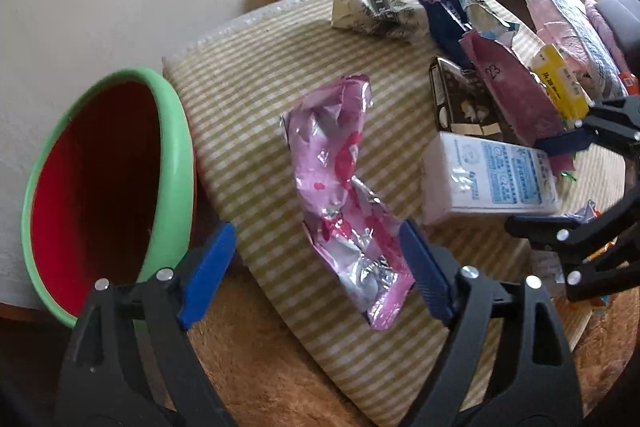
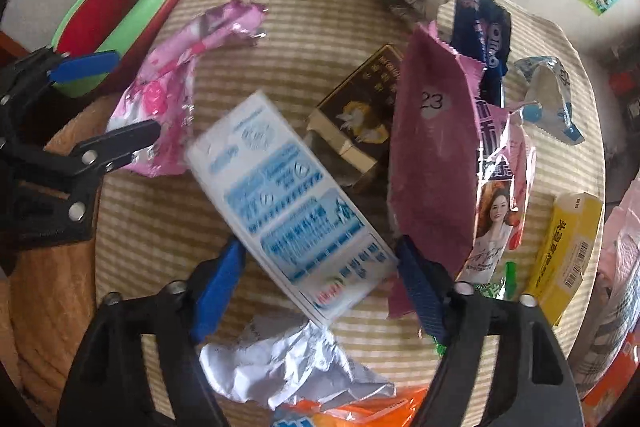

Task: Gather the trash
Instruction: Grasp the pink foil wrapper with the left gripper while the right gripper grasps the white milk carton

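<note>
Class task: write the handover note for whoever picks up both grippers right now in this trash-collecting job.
Left gripper: open, empty, hanging over the pink foil wrapper, which lies loose on the striped mat.
Right gripper: open, straddling the white-and-blue carton; a grip is not evident.
Green-rimmed red bin: beside the mat; no trash seen inside.
Done: nothing visibly binned.
Left: wrapper, carton, maroon pouch, dark box, yellow box, the other wrappers.
</note>
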